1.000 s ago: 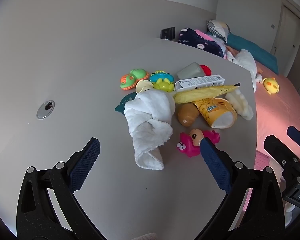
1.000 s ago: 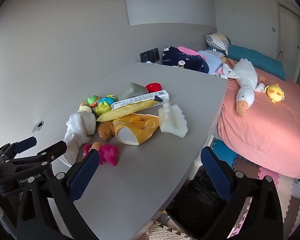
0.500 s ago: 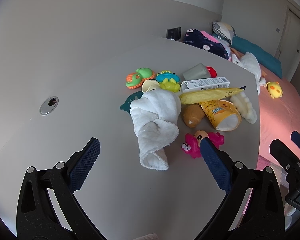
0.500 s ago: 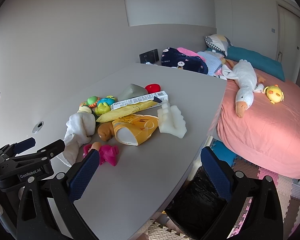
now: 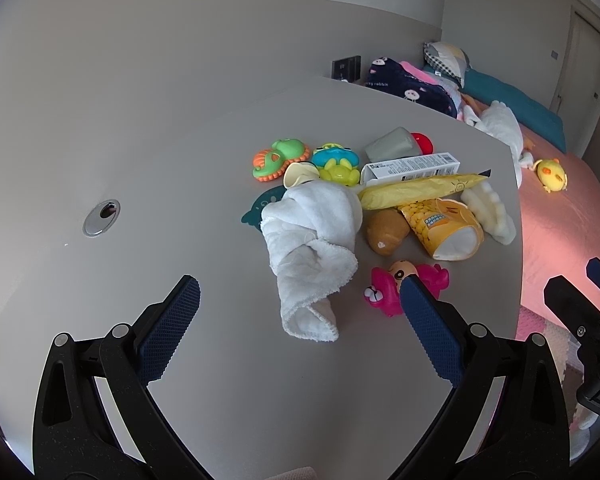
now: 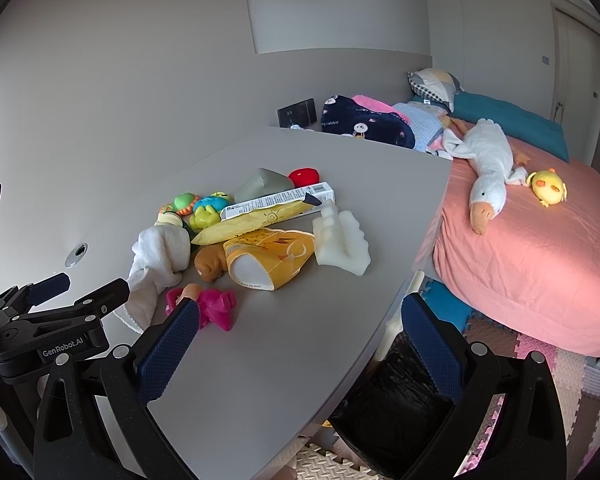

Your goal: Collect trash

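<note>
**Two grippers spread wide, trash pile untouched on table**

Left gripper (image 5: 298,316): jaws wide apart, nothing between them, hovering over the grey table (image 5: 180,184) just short of the pile. Right gripper (image 6: 300,344): same, released and empty, sitting over the table's near edge with a black trash bag (image 6: 396,404) on the floor below it.

Nearest items: white towel (image 5: 312,248), bunched and knotted, and pink rubber toy (image 5: 384,292) just beside it. Behind them: brown potato toy (image 5: 386,230), yellow snack cup (image 5: 448,228) on its side touching white foam piece (image 5: 490,216). Long yellow wrapper (image 5: 416,190) lies across the pile, white carton box (image 5: 410,166) against it. Farther back: green-orange toy (image 5: 278,158), blue-yellow toy (image 5: 336,162), grey cup (image 5: 388,144) with red cap.

Beyond the table: pink bed (image 6: 540,240), goose plush (image 6: 488,160), yellow chick plush (image 6: 548,190).
</note>
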{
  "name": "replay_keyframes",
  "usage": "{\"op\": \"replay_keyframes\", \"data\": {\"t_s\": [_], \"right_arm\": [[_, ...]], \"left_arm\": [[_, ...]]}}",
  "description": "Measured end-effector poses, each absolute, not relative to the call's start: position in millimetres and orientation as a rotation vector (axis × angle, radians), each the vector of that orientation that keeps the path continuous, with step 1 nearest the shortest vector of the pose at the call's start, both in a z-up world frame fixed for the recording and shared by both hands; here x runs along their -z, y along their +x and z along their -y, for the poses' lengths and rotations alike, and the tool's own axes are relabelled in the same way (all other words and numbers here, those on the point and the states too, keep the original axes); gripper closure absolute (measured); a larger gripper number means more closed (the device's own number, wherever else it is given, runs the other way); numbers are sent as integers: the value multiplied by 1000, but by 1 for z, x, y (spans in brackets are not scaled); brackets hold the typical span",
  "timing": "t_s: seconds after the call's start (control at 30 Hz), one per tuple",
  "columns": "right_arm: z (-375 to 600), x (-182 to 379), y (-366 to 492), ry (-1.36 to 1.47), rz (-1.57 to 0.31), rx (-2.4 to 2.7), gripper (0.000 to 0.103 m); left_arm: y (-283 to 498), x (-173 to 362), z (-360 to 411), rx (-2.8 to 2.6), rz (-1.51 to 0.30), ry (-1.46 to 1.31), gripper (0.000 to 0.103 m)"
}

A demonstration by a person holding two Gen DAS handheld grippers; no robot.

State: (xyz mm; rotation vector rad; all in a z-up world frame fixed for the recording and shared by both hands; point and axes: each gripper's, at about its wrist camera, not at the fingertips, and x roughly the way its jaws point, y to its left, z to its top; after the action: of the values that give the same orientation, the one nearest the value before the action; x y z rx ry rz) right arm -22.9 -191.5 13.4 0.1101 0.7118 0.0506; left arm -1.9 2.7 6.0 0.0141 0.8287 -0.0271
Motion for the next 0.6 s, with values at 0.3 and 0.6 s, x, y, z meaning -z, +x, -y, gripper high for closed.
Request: {"op": "replay_keyframes", "data": {"t_s": [0.3,0.6], "right_arm": [[192,-13,-24,109,-711,-53,3],[195,-12,-26,106,-714,-50,3]], "left_arm": [[-2,-6,-3,36,-835,7,6],[0,-4,-4,39,-849,4,6]]}}
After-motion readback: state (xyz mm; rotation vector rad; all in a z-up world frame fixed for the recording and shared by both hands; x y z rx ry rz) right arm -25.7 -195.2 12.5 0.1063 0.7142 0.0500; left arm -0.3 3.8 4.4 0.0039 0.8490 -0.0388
